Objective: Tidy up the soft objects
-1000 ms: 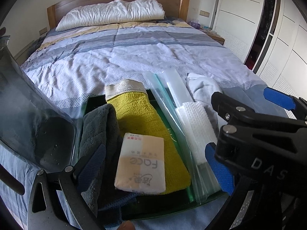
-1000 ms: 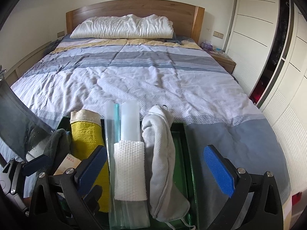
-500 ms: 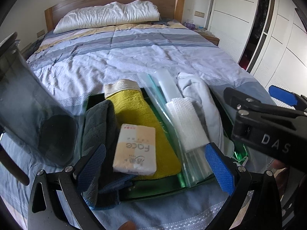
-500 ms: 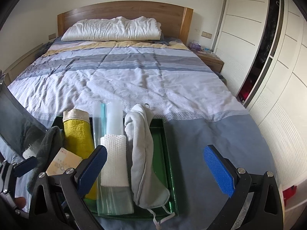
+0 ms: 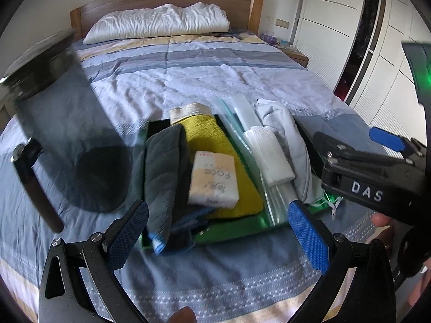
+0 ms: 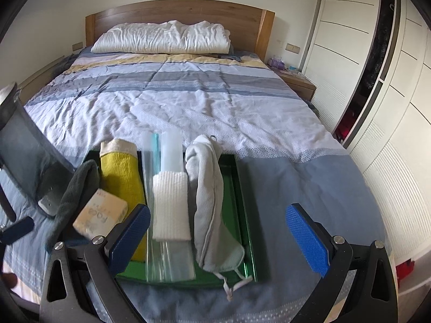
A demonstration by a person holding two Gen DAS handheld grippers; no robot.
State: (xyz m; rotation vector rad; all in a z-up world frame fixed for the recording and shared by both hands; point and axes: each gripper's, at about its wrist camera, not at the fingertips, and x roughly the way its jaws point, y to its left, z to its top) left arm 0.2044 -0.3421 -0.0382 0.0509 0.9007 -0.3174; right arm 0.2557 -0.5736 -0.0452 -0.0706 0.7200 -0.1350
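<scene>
Green tray (image 6: 243, 210) on the bed (image 6: 204, 107), near the foot end, carries six soft items side by side, long axes toward the headboard: one dark grey towel (image 6: 78, 188), one tissue pack (image 6: 101, 216) lying on one yellow mitt (image 6: 121, 172), one clear pouch (image 6: 164, 156) under one white folded cloth (image 6: 169, 204), one grey mask (image 6: 212, 210). Left claw (image 5: 218, 239) spread wide, empty, above the tray's near edge. Right claw (image 6: 218, 239) likewise wide apart, touching nothing.

Green tray (image 6: 243, 185) packed full; open bedspread (image 6: 215, 107) beyond and right.
</scene>
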